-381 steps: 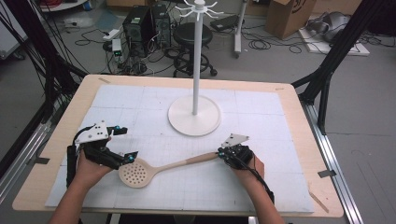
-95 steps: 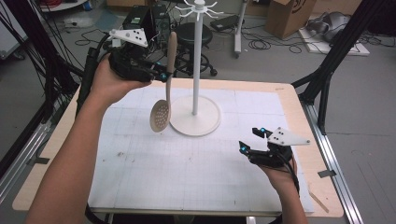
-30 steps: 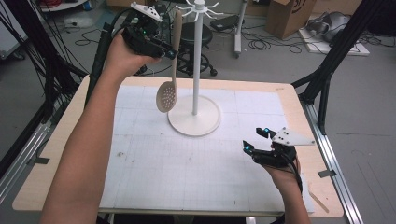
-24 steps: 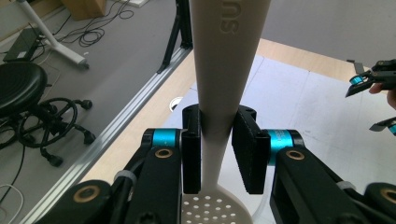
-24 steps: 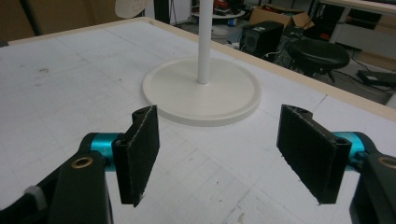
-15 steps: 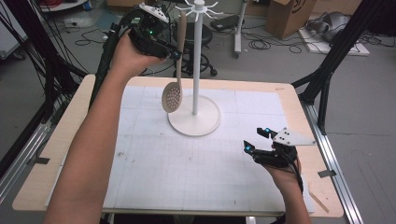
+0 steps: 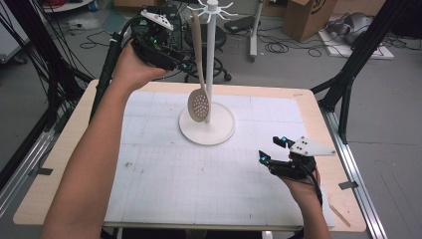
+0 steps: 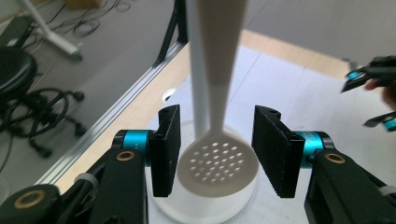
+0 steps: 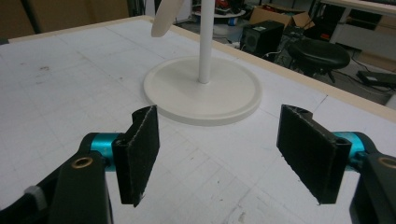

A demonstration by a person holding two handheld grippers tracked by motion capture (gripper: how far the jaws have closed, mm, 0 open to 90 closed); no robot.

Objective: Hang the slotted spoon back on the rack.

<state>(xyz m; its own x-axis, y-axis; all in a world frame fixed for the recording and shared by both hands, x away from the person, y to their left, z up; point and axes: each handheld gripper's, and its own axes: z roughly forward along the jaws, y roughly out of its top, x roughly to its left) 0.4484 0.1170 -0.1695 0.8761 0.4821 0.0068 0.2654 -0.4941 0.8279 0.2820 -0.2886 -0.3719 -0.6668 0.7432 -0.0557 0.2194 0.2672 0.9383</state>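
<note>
1. The right claw rests low near the table's front right edge, released, its jaws spread wide with nothing between them.
2. Farther in, a white stand has its round base on the table's gridded mat.
3. A slotted spoon hangs bowl-down beside the stand's pole, its handle reaching up to the hooks at the top.
4. The left claw is raised at the far left, released; its jaws flank the spoon without touching it.

Open jaws flanking slotted spoon, white stand pole behind
</note>
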